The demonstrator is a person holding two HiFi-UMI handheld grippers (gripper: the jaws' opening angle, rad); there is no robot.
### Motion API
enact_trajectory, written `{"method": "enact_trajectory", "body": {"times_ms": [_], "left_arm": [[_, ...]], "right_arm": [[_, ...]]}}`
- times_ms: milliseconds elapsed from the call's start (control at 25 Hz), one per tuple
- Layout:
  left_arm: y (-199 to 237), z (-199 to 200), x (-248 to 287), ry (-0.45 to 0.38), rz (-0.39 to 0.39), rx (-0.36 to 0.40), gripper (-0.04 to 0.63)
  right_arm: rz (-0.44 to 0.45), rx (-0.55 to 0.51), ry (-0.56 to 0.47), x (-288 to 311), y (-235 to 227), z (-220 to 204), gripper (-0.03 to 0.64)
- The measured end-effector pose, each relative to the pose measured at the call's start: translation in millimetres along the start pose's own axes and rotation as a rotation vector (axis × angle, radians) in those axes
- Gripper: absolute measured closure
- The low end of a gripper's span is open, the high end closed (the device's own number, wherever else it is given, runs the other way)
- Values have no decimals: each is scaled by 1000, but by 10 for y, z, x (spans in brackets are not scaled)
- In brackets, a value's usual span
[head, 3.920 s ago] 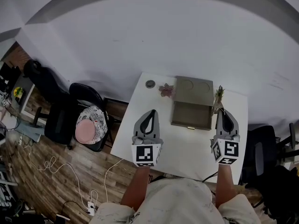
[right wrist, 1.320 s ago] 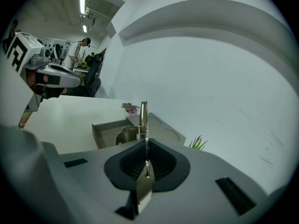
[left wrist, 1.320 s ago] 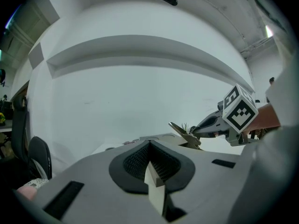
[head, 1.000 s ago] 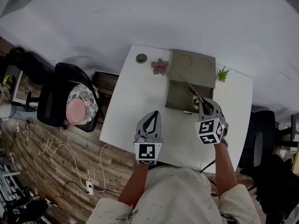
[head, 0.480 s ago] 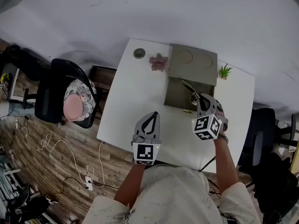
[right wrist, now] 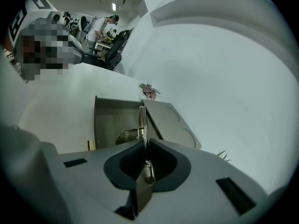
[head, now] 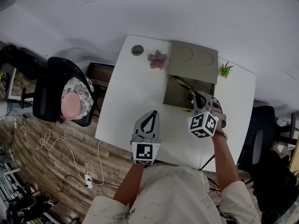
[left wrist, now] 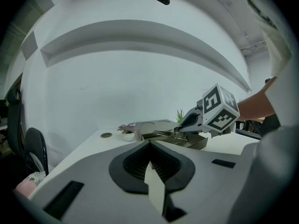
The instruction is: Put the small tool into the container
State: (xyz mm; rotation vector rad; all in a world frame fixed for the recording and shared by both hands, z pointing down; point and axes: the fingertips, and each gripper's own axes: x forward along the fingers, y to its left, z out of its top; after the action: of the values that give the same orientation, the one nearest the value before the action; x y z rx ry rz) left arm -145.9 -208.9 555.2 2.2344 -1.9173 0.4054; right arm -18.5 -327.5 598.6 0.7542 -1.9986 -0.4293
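Over the open container (head: 173,99), the right gripper (head: 199,98) clenches the small tool (head: 183,85) in its fingers; lower it inside before releasing. The left gripper (head: 150,115) has its fingers together, empty.

White table (head: 135,106) is seen from above. Grey container (head: 191,59) is set at the far edge, its drawer pulled open. Pink flower (head: 157,59) is placed just left of it, green plant (head: 226,70) just right, round grey disc (head: 137,50) near the far-left corner.

Left tool (head: 151,113) closed, near level, right tool (head: 196,96) tilted down, pinching metal utensil (head: 184,84)
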Motion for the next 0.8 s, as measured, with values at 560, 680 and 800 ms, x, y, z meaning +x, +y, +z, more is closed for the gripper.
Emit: {"method": "enact_trajectory", "body": {"times_ms": [560, 680, 800], "left_arm": [[-16, -79, -27, 0, 5, -30, 589], [-13, -84, -32, -3, 8, -39, 589], [-1, -91, -50, -4, 12, -41, 590]], "right_arm": [[61, -45, 32, 169, 180, 26, 583], [72, -59, 41, 202, 223, 26, 580], [73, -68, 46, 213, 249, 21, 580]]}}
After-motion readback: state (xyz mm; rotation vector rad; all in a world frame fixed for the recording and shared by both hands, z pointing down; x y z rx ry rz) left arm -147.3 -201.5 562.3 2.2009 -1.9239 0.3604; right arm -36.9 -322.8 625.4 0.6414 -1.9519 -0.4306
